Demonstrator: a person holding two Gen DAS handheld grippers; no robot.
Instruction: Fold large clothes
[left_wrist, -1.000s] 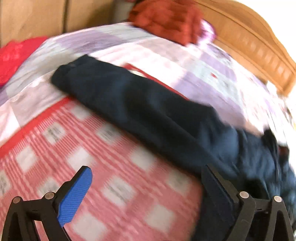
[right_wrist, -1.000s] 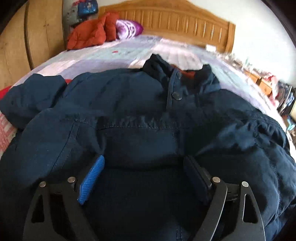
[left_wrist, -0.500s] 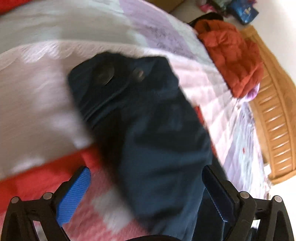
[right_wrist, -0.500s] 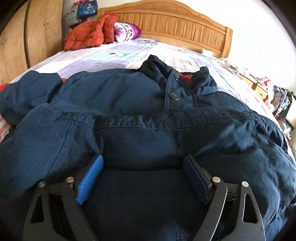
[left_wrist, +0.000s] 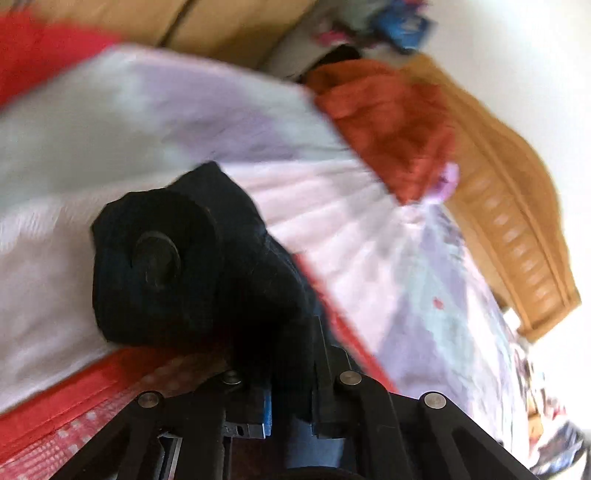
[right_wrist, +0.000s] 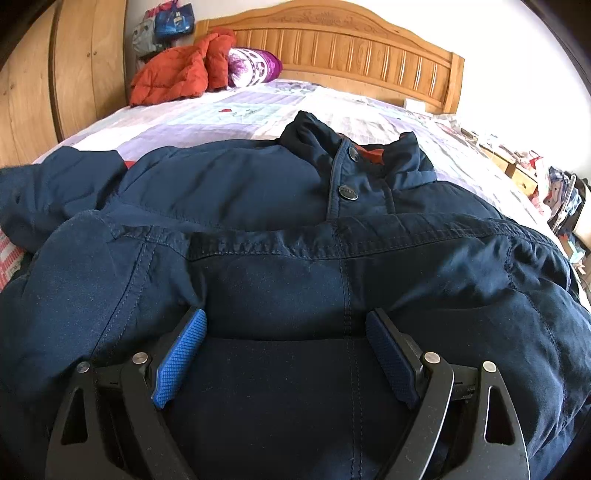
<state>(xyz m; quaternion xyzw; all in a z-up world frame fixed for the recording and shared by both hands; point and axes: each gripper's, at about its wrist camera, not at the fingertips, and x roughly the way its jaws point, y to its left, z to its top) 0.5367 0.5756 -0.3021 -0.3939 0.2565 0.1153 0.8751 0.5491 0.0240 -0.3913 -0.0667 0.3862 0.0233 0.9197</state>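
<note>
A large navy blue jacket (right_wrist: 295, 266) lies front up on the bed, collar toward the headboard, its lower part folded up over the chest. My right gripper (right_wrist: 286, 325) is open, its blue pads resting on the folded fabric. My left gripper (left_wrist: 290, 398) is shut on the jacket's sleeve near the cuff (left_wrist: 173, 258), which bunches up in front of the jaws with a dark button showing. The same sleeve shows at the left edge of the right wrist view (right_wrist: 48, 184).
The bed has a lilac and white quilt (right_wrist: 229, 110) and a red checked cover (left_wrist: 55, 417) near me. An orange-red padded jacket (right_wrist: 173, 74) and a purple pillow (right_wrist: 255, 66) lie by the wooden headboard (right_wrist: 351, 44). A wooden wardrobe (right_wrist: 55, 74) stands left.
My left gripper went from open above the sleeve to shut on it near the cuff. The right gripper stayed open on the folded jacket, nearly still.
</note>
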